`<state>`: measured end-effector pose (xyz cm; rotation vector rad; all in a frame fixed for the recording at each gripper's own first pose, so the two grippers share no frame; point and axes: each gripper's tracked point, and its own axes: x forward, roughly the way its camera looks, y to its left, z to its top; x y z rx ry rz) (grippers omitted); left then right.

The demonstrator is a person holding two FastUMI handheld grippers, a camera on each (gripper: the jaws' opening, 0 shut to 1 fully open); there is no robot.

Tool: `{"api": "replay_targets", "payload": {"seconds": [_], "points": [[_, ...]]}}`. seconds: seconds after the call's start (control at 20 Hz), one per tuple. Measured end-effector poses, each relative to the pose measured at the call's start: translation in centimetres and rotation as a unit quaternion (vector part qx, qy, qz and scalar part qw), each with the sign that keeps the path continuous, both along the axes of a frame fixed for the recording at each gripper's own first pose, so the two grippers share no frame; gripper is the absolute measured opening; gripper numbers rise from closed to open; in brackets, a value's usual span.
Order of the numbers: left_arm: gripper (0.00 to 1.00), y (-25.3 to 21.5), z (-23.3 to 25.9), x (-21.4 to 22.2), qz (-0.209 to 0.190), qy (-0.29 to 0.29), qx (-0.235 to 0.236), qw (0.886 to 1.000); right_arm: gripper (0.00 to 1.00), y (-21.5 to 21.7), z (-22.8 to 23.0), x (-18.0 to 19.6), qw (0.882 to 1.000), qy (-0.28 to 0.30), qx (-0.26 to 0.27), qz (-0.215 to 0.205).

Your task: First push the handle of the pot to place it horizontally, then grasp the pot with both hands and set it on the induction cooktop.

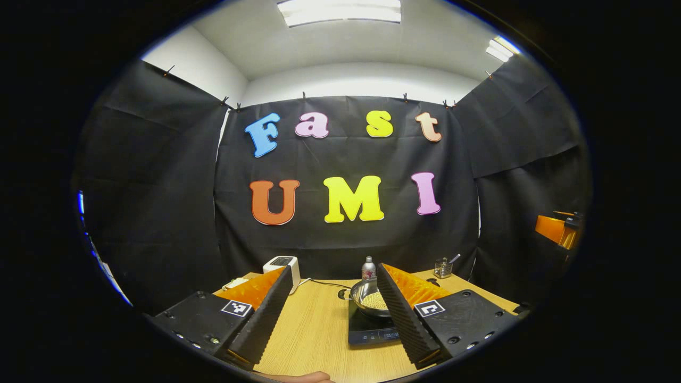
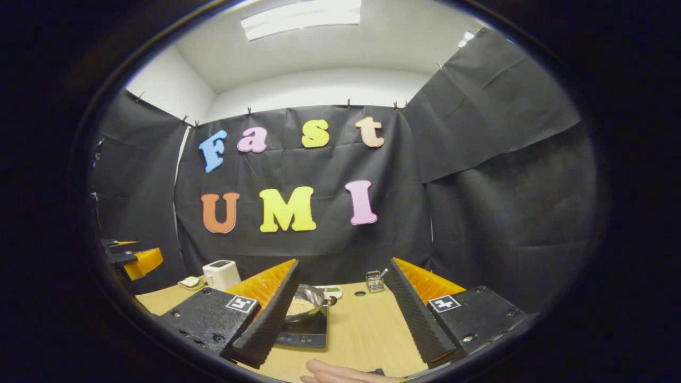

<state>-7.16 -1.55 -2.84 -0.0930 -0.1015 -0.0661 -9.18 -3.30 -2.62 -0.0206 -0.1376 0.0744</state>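
Steel pot (image 1: 368, 299) already sits on the cooktop (image 1: 372, 331), so both grippers (image 1: 332, 314) (image 2: 340, 314), fingers wide and empty, should retreat clear.

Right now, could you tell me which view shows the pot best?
The right gripper view: the pot sits on the cooktop with most of its rim and contents visible. In the left gripper view, the left tool's finger covers the pot's right side.

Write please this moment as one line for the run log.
pot: sitting on induction cooktop | left tool: open, holding nothing, back from pot | right tool: open, holding nothing | table: wooden
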Motion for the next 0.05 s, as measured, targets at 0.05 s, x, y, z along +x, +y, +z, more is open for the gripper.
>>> {"api": "replay_targets", "payload": {"seconds": [0.05], "points": [[0.95, -0.01, 0.07, 0.0, 0.0, -0.001, 0.0, 1.0, 0.99, 0.02, -0.01, -0.08, 1.0, 0.0, 0.001, 0.001]]}}
